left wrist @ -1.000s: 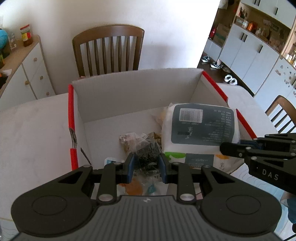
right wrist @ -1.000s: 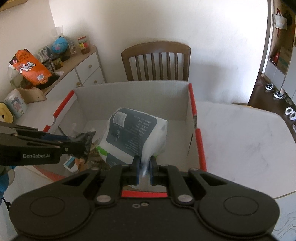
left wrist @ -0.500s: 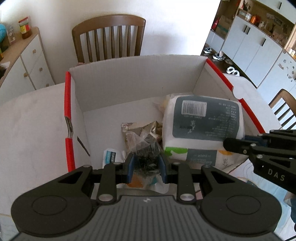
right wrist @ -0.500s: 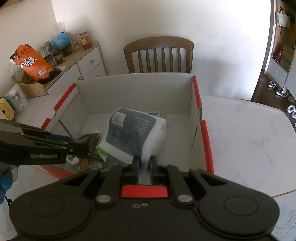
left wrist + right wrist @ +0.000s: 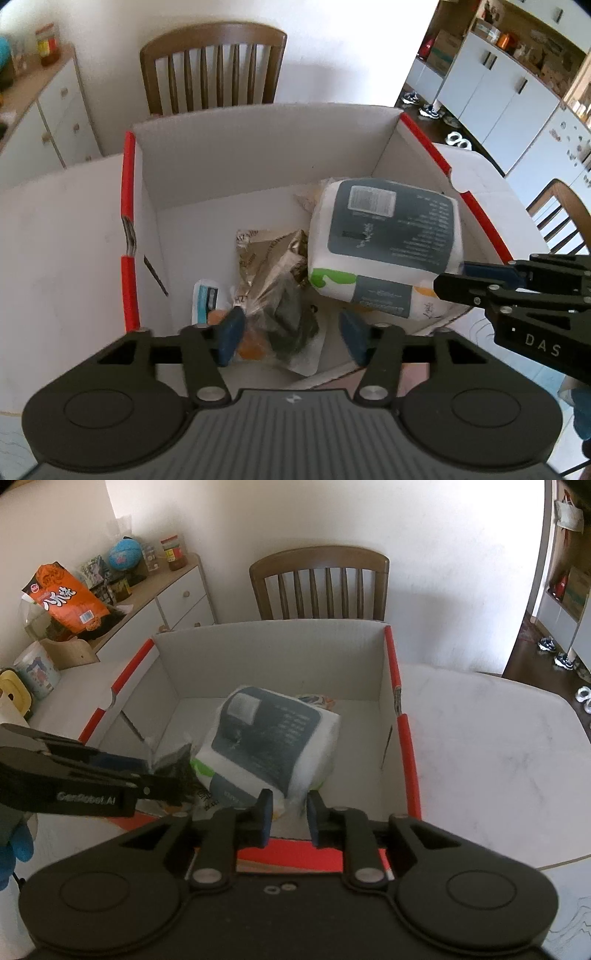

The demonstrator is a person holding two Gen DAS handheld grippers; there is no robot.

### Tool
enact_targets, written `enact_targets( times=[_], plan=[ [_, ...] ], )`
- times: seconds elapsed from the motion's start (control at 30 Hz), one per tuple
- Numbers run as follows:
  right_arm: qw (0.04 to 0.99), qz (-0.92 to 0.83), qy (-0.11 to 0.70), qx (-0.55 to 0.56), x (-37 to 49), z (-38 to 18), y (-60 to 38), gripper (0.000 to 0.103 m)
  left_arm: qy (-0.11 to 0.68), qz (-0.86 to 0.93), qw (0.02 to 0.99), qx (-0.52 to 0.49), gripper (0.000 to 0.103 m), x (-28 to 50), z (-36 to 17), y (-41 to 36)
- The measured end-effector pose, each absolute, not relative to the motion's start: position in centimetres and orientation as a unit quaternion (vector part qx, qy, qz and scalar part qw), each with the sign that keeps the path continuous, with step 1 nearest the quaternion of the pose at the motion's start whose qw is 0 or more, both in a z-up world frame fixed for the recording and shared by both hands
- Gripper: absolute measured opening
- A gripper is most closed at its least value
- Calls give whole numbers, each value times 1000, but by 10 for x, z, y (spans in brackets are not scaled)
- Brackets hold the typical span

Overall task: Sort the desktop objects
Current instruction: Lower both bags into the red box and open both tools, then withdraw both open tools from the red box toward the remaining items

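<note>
Red-edged box (image 5: 129, 206) holding tissue pack (image 5: 384, 247) and clear snack bag (image 5: 280, 291), left tool (image 5: 291, 332) and right tool (image 5: 288, 818) both released

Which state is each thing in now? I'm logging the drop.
Left gripper: open, over the box.
Right gripper: open, at the box's near edge.
Clear snack bag: released, lying in the box.
Tissue pack: tilted, in the box.
Cardboard box: open-topped.
</note>
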State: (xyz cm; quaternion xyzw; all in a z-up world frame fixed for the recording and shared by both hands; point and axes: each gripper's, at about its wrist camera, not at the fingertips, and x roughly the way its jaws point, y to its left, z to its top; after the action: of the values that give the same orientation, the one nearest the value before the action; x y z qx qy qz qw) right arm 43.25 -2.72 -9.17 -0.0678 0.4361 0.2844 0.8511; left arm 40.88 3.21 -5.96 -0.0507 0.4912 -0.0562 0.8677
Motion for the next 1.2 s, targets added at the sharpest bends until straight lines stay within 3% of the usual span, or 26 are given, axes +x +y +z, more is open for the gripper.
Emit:
enact_targets(
  times=[1.2],
  plan=[
    [859, 290, 415, -79, 398, -53, -35, 38, 442, -65, 893, -51, 65, 359, -9, 29]
  ],
)
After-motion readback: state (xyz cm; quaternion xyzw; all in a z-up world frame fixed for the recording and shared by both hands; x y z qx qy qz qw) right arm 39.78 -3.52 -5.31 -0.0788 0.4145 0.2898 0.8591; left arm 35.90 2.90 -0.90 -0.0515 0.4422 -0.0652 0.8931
